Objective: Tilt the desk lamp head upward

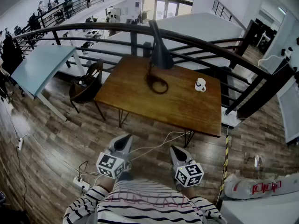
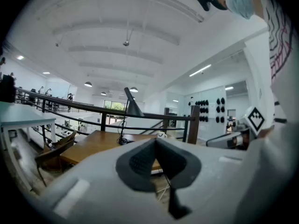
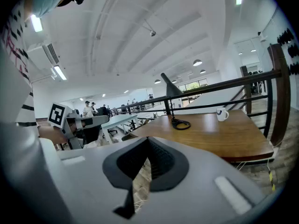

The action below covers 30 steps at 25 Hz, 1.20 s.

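Note:
A dark desk lamp (image 1: 159, 50) stands at the far edge of the wooden desk (image 1: 140, 97), its cone head (image 1: 161, 57) pointing down and its cord coiled by the base (image 1: 156, 84). The lamp also shows small in the left gripper view (image 2: 131, 107) and the right gripper view (image 3: 170, 90). My left gripper (image 1: 122, 142) and right gripper (image 1: 177, 153) hover over the floor, well short of the desk's near edge. Both are shut with nothing between the jaws.
A white mug (image 1: 200, 84) sits on the desk's right side. A dark railing (image 1: 205, 45) runs behind the desk. A chair (image 1: 86, 85) stands left of it, beside a pale blue table (image 1: 42, 66). Cables and a power strip (image 1: 81, 183) lie on the floor.

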Each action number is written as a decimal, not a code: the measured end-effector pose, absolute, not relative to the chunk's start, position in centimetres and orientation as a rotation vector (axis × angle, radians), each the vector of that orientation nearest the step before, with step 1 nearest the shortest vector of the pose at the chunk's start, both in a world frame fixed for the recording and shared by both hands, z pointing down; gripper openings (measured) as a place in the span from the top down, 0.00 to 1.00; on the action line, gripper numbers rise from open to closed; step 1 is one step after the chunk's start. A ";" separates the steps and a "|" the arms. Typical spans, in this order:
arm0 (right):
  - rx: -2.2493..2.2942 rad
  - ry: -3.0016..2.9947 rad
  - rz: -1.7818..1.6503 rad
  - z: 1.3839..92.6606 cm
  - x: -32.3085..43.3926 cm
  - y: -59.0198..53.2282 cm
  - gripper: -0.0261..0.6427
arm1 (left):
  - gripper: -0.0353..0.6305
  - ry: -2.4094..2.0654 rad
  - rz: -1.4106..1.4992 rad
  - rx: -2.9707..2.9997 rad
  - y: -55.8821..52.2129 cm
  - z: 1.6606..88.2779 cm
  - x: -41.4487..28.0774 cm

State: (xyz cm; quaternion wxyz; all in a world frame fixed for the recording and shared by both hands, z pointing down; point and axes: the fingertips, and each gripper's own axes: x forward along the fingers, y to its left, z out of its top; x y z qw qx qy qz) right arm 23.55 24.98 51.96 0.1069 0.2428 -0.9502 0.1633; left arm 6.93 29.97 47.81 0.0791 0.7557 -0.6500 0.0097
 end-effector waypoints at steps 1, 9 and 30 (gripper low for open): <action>0.718 -2.801 0.482 52.0 23.3 25.0 0.96 | 0.94 -1.946 0.039 2.268 30.0 47.8 6.7; 0.714 -2.807 0.481 52.2 22.6 25.0 0.96 | 0.94 -1.955 0.057 2.291 30.0 47.8 6.3; 0.872 -2.906 0.600 48.8 10.5 19.6 0.56 | 0.62 -1.810 0.090 2.429 24.9 47.5 -4.7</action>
